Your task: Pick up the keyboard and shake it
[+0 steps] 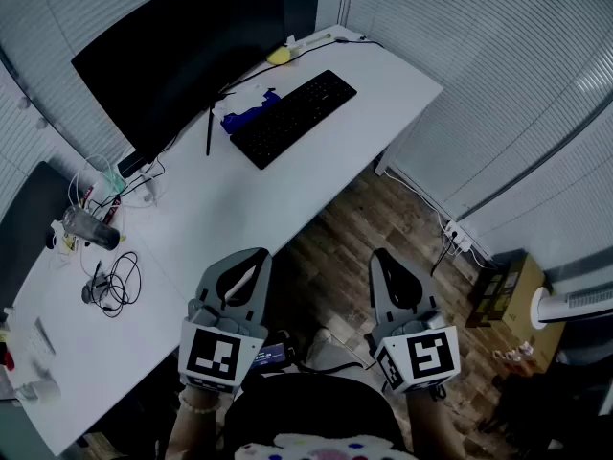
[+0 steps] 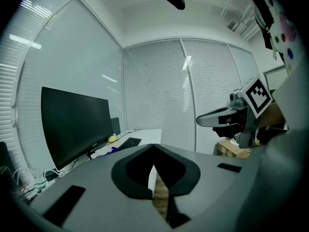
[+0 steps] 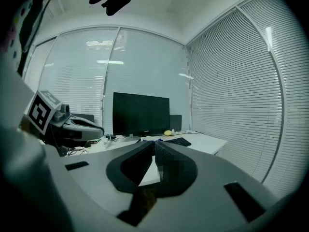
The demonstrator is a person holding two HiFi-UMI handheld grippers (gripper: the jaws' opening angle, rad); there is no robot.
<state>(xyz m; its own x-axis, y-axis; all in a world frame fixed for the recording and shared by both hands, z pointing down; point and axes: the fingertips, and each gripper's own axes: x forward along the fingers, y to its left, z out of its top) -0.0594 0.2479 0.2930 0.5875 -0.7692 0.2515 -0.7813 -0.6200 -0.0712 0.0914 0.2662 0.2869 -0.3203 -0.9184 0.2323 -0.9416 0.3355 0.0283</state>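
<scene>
Head view over a white counter: keyboard untouched at the far end, both jaws together.

Long white counter running diagonally away above a wood floor, with a wide black monitor along its far left side. Black keyboard, full-size, low and flat, dark keys in even rows, lying flat in front of the monitor, set at a slant toward the counter's right edge, well apart from both grippers. Left gripper and right gripper side by side low in the frame, jaws of each closed tip to tip, nothing between them. Crumpled blue item just beside the keyboard on the monitor side. Small yellow item farther back, near the counter's far corner.
</scene>
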